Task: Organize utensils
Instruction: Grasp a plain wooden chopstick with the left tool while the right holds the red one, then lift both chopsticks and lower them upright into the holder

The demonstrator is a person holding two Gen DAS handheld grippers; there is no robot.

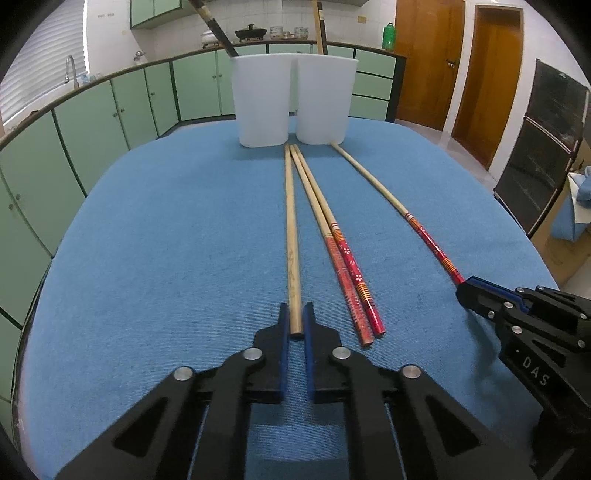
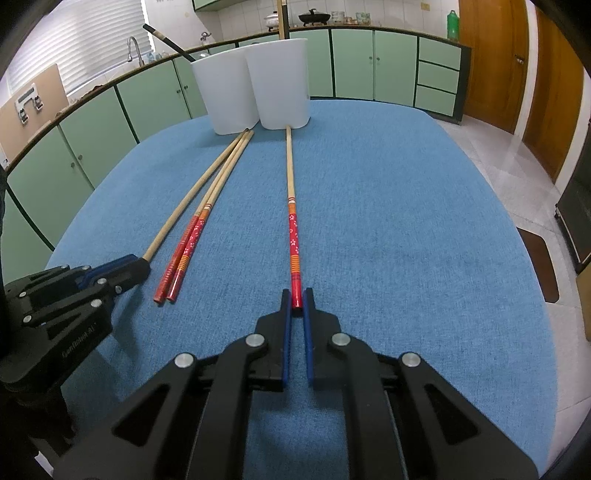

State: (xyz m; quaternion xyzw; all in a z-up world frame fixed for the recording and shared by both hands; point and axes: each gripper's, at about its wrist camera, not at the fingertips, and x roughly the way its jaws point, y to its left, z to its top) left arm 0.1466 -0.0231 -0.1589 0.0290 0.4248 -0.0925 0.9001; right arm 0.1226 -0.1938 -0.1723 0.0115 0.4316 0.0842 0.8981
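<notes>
Wooden chopsticks (image 1: pixel 293 236): four on cloth, two in two white cups (image 1: pixel 293 99).

Green cabinets (image 1: pixel 92 122), white tiled wall (image 1: pixel 177 33), wooden doors (image 1: pixel 491 74)

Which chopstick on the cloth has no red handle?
The plain chopstick, leftmost of the four and clamped at its near end by the left gripper. The other three have red patterned handles.
</notes>
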